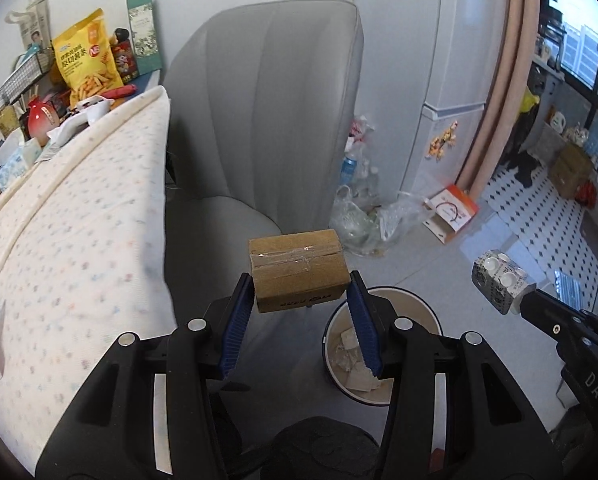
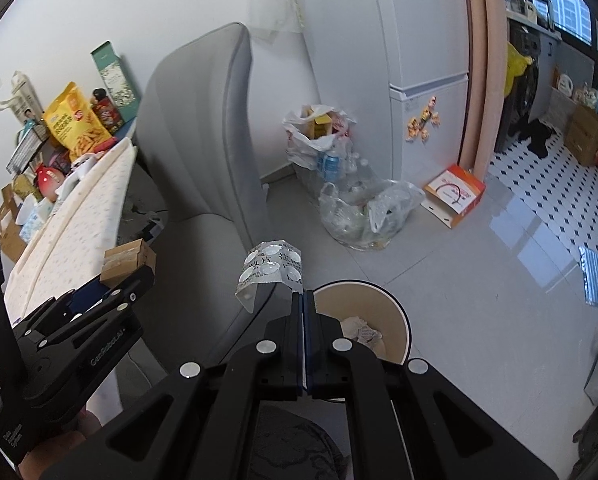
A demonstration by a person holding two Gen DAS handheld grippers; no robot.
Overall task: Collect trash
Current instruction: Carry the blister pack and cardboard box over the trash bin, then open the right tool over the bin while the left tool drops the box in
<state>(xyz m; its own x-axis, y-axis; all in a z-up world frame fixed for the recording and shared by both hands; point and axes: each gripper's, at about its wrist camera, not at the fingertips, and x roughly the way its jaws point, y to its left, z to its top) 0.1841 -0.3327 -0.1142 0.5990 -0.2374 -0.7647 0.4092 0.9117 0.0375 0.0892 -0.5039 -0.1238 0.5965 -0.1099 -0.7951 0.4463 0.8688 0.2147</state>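
Observation:
A small taped cardboard box (image 1: 297, 270) hangs in the air, and my left gripper (image 1: 301, 284) is shut on its sides with the blue pads. The same box (image 2: 127, 259) shows at the left of the right wrist view, held by the left gripper (image 2: 117, 280). My right gripper (image 2: 302, 300) is shut on a crumpled silver pill blister pack (image 2: 270, 270); the pack (image 1: 499, 278) also appears at the right of the left wrist view. A round waste bin (image 1: 383, 308) with paper scraps stands on the floor below both grippers, its rim (image 2: 403, 312) just right of the right fingers.
A grey chair (image 1: 267, 120) stands ahead, with a patterned cushion (image 1: 79, 220) to its left and a cluttered table (image 1: 71, 92) behind. Plastic bags of bottles (image 2: 355, 208), an orange and white box (image 2: 455, 196) and a white fridge (image 2: 419, 60) line the floor and wall at the right.

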